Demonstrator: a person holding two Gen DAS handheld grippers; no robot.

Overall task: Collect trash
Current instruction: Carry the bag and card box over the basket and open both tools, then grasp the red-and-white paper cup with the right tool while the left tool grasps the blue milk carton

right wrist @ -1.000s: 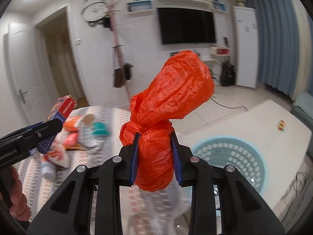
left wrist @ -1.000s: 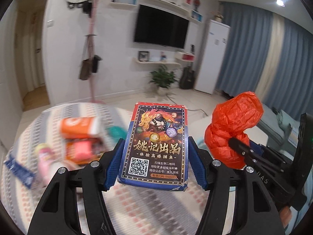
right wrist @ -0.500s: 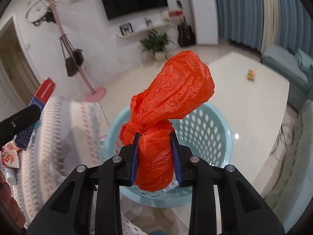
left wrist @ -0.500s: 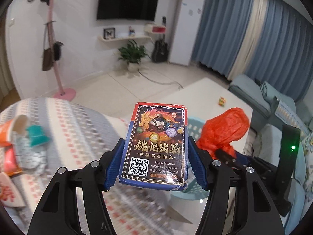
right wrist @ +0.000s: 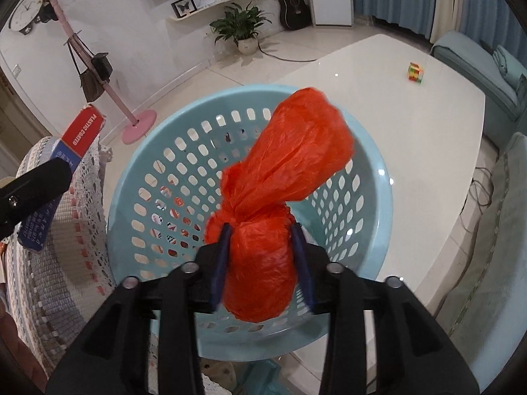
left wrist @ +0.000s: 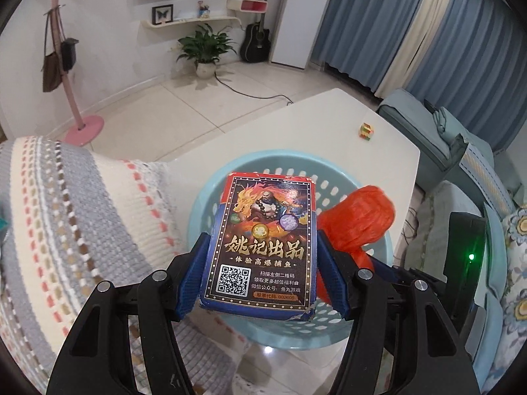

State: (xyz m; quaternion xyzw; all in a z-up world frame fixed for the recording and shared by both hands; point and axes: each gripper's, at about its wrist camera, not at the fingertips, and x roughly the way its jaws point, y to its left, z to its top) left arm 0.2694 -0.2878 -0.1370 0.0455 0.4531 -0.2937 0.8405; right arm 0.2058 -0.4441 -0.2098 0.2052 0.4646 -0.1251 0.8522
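A: What is shown in the left wrist view?

B: A playing-card box (left wrist: 260, 247) is pinched upright between the blue pads of the left gripper (left wrist: 262, 283), above the near rim of a light blue perforated basket (left wrist: 210, 194). On its dark front a dragon and a figure with beads are printed, with gold Chinese characters, a QR code and a small orange code strip. The top edge is red and the lower corners are worn. To the right, an orange plastic bag (left wrist: 359, 220) is seen over the basket, carried by the right gripper, of which only the black body is seen here. A striped woven cloth (left wrist: 82, 217) lies at the left. A small colour cube (left wrist: 366, 130) rests on the white table (left wrist: 329, 125).

A: And in the right wrist view?

B: The orange bag (right wrist: 283, 177), knotted and crinkled, is seen between the blue pads of the right gripper (right wrist: 262, 263), directly above the inside of the basket (right wrist: 148, 151). The jaws are being opened; whether the pads are touched by the bag cannot be told. At the left, the card box (right wrist: 75, 135) is seen from the side, and the words "PLASTIC COATED" can be read on its red flap.
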